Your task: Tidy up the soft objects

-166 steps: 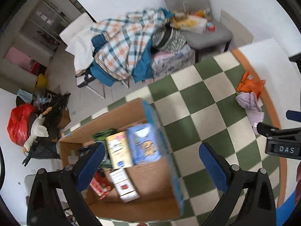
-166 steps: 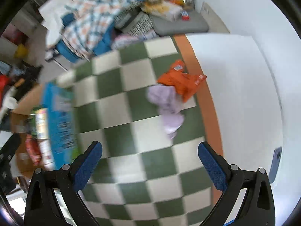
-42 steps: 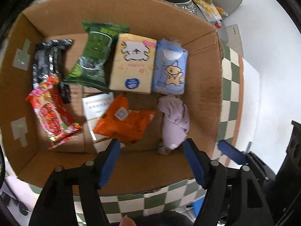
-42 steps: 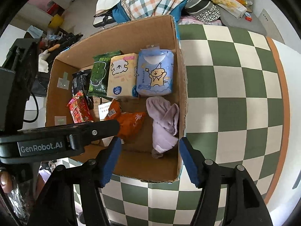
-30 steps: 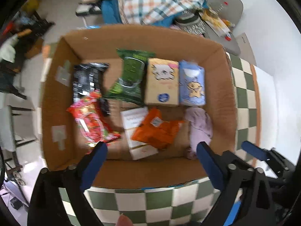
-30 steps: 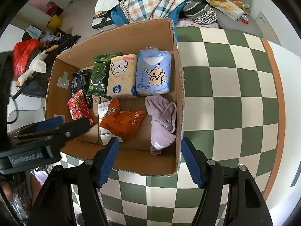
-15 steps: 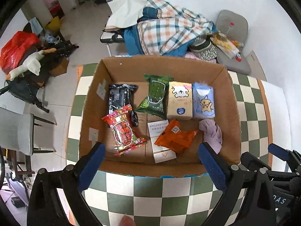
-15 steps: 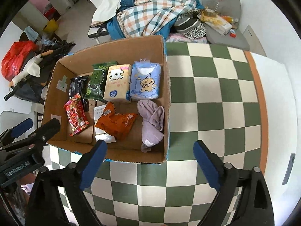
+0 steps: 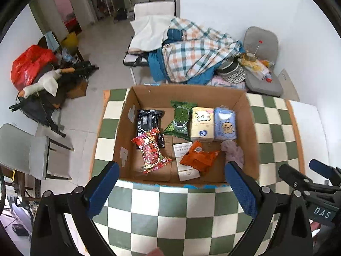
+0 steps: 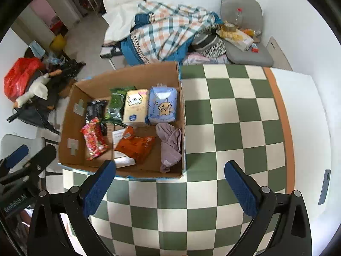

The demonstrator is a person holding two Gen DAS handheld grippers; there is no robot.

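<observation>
Cardboard box (image 10: 182, 115) walls blocked side entry; top stood open. Checkered tabletop (image 10: 234, 115) right of the box lay bare up to its orange edge (image 10: 283, 115).

the left gripper (image 9: 170, 188) is wide open and holds nothing; between its jaws is checkered cloth (image 9: 170, 213). beyond the jaws stands an open box (image 9: 251, 128). inside, nearest the jaws, lie a red packet (image 9: 151, 151), an orange packet (image 9: 198, 159) on a white leaflet (image 9: 183, 149) and, by the right jaw, a lilac cloth (image 9: 233, 152). farther from the jaws are a black packet (image 9: 148, 120), a green packet (image 9: 181, 120), a cream pack (image 9: 202, 124) and a blue pack (image 9: 225, 123). right of the right jaw is the other gripper (image 9: 307, 175).
</observation>
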